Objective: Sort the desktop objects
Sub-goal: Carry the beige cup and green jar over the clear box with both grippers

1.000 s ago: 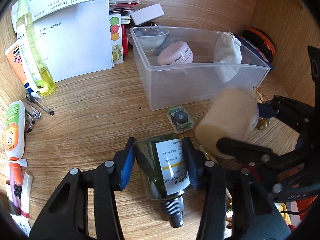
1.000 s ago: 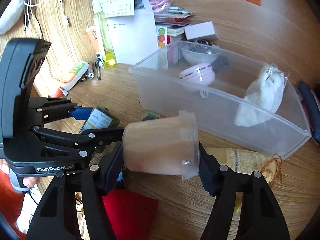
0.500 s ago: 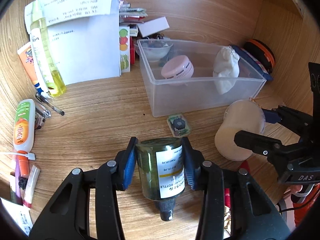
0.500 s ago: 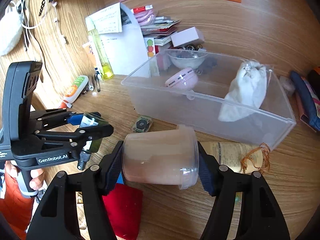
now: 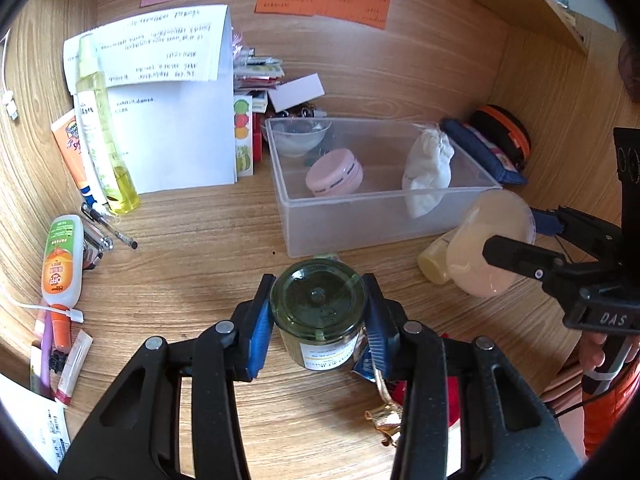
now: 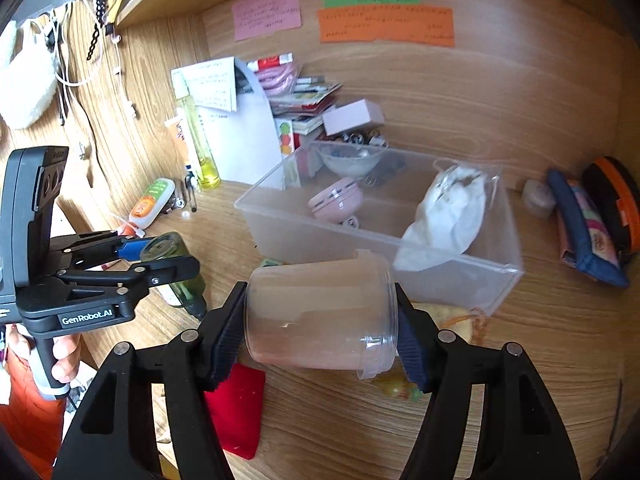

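Observation:
My left gripper is shut on a dark green glass bottle with a white label, held above the desk with its base toward the camera. It also shows in the right wrist view. My right gripper is shut on a translucent plastic cup lying sideways between the fingers; the cup also shows in the left wrist view. A clear plastic bin stands ahead of both grippers. It holds a pink round case, a white cloth pouch and a small glass bowl.
White papers, a yellow spray bottle, tubes and pens crowd the left. A blue pouch and an orange-black case lie at the right. A red card and a yellow packet lie below the cup.
Both grippers have lifted and pulled back with their loads. The green bottle has tipped so that its base faces the camera.

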Motion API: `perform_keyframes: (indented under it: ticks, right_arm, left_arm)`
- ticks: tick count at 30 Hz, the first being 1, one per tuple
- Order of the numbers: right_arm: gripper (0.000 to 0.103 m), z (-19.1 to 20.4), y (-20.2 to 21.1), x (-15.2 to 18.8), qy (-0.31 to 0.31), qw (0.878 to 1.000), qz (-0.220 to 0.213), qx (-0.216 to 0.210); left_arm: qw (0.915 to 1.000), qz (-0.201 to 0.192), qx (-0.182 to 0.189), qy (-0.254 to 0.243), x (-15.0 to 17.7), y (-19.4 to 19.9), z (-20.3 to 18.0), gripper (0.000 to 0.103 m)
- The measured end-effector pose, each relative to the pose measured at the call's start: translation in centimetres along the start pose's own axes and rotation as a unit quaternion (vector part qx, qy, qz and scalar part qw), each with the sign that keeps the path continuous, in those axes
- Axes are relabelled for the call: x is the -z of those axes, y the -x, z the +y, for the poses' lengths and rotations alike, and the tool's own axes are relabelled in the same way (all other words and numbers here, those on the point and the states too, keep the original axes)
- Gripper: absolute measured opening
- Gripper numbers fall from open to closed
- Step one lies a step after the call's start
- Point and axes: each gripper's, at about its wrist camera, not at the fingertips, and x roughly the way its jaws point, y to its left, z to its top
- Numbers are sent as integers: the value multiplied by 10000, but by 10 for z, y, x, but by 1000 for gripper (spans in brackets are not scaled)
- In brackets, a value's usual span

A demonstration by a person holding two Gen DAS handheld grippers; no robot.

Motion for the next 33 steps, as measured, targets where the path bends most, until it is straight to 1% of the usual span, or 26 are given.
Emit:
perform_keyframes:
  ticks: [8, 14, 16, 19, 21, 30, 33]
  right_arm:
    - [63, -12, 16, -8, 26, 9998, -133, 148]
    - [63, -19, 24, -14, 32, 9996, -210, 200]
    - [63, -22, 26, -16, 21, 9995, -232, 217]
    - [63, -26, 30, -20, 11, 9993, -273, 250]
    - [63, -29, 32, -23, 23, 9992, -294, 274]
    - [63, -47, 43, -41, 129, 9977, -448, 482]
    - [63, -52, 42, -48, 147, 9975, -494, 481]
  left_arm:
    - [9998, -196, 48, 11, -11, 11, -3, 41]
    - [9993, -361, 23, -81, -25, 21, -10, 41]
    - [9990, -424, 42, -99, -31, 25, -11, 41]
    - [9985, -493, 193, -123, -38, 29, -12, 41]
    - [9981, -545, 229, -149, -45, 31, -14, 41]
    - [9969, -718, 216, -235, -77, 30, -23, 41]
    - [9967, -746, 184, -251, -88, 26, -24, 41]
